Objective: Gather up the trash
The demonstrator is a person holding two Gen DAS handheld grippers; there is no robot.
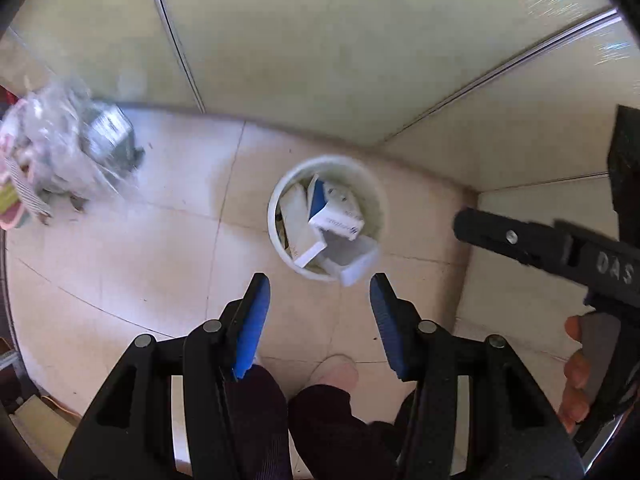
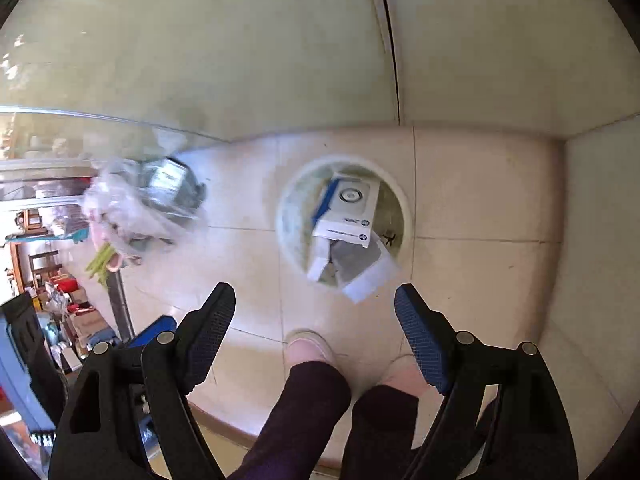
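Blur eats a lot of detail here, mostly on the clear plastic bag [image 1: 60, 148] of rubbish lying on the tiled floor [image 1: 160, 248] off to the left; its contents are mush, apart from a grey packet and something pink and green at the edge. The white round bin [image 1: 280, 184] stands in the corner by the walls, crammed with boxes. A white-and-blue box [image 2: 348, 208] lies on top, its long axis running towards the wall, and a white piece [image 2: 374, 280] pokes out over the near rim. Print on the box is too small to read. Left gripper [image 1: 320, 292] and right gripper [image 2: 315, 300] both hang above the bin pointing steeply down, jaws spread with nothing between them. The person's dark trouser legs and pale shoes [image 2: 308, 350] are cut off at the bottom.
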